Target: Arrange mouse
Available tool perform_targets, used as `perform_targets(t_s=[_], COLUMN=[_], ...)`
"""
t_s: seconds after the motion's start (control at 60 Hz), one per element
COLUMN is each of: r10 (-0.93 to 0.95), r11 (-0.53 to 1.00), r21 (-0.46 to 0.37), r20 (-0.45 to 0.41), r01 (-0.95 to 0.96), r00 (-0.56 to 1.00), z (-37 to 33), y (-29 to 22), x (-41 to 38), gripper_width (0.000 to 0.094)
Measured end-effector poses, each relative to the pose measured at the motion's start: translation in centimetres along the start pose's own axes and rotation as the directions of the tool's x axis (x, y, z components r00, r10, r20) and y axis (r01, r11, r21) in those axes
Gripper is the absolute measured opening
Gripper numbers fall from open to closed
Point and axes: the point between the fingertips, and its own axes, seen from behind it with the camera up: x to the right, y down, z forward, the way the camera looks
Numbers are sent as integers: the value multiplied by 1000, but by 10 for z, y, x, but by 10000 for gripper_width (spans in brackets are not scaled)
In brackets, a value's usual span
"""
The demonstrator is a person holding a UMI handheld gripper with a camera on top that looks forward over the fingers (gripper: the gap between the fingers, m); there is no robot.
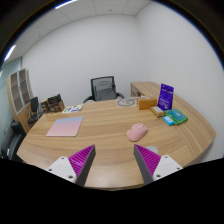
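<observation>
A pink mouse (137,131) lies on the wooden table (105,140), ahead of my right finger and a little to its left. A pink mouse mat (65,126) lies further left on the table, beyond my left finger. My gripper (113,160) is open and empty, held above the table's near part, with bare wood between its purple pads. The mouse is apart from both fingers.
A black office chair (103,88) stands at the table's far side. A purple box (166,96), an orange item (148,103) and a green item (176,118) sit at the right. A monitor and shelves (25,100) are at the left.
</observation>
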Motion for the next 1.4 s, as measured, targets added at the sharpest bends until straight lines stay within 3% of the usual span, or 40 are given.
perform_targets(t_s=[0.167,0.383,0.533,0.833,0.917,0.983,1.05,1.25,1.4], r10=[16,35,78,-13,-26,-25,-46,-84,-82], r11=[999,996,988,988,988,987,985,981,980], r21=[44,-81,-136,-149,-146,-152,-158,-163,-173], r20=[0,9,37,88,115,136,142,108,76], r01=[-16,-35,-72,26,43,46,69,101,94], r00=[1000,999,996,996,993,990,989,991,994], z=[92,188,227,270,276,279,281,282,282], y=[-1,21,12,-1,-2,-2,-2,0,0], x=[62,105,115,106,96,87,83,85,86], gripper_width=[804,805,805,787,724,617,593,434,374])
